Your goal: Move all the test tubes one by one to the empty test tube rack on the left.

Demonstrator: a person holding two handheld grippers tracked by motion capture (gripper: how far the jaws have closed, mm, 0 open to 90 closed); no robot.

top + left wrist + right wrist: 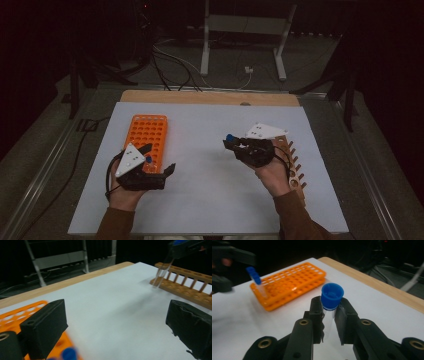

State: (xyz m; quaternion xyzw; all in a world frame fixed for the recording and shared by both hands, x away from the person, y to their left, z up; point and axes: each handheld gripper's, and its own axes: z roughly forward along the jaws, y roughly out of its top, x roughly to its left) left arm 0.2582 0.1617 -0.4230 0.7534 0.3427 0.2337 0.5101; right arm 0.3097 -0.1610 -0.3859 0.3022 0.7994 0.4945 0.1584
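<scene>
My right gripper is shut on a clear tube with a blue cap, held upright above the white sheet, left of the wooden rack. In the left gripper view that tube hangs at the top right. My left gripper is open, jaws wide apart, at the near end of the orange rack. A second blue-capped tube stands in that rack close to the left jaws, which do not press on it.
A white sheet covers the table, with a wooden board edge at the far side. Beyond it are cables and a metal stand on the floor. The orange rack has many vacant holes.
</scene>
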